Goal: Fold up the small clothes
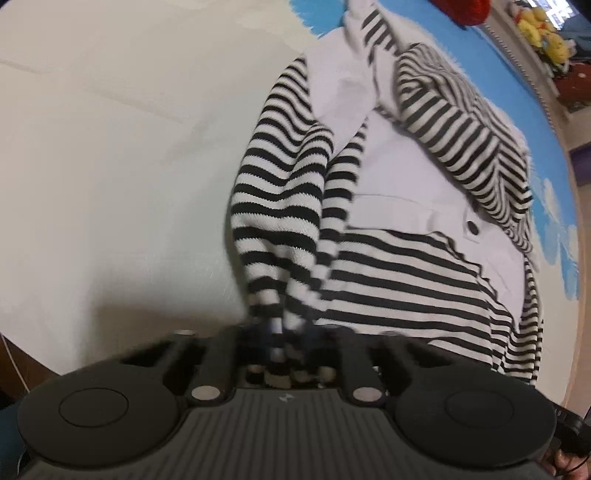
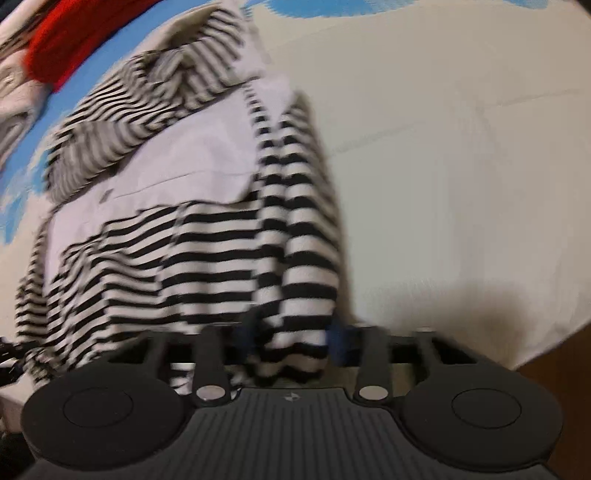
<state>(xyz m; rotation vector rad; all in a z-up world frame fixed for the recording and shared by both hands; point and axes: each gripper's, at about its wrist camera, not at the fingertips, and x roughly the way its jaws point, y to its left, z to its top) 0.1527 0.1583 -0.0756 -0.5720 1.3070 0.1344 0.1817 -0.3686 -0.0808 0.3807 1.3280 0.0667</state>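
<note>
my left gripper (image 1: 277, 332) clenched on the top's (image 1: 388, 280) near hem | my right gripper (image 2: 291, 339) pinching a bunched striped fold at the hem | top stretches far over the sheet (image 1: 110, 166) | red cloth (image 2: 66, 48) beyond

You are in a home, likely a bedroom: the work surface is a bed under a cream sheet (image 1: 110, 155) with a blue cloud-print cover (image 1: 554, 206) at its far side, and yellow plush toys (image 1: 543, 33) sit on a shelf beyond.
</note>
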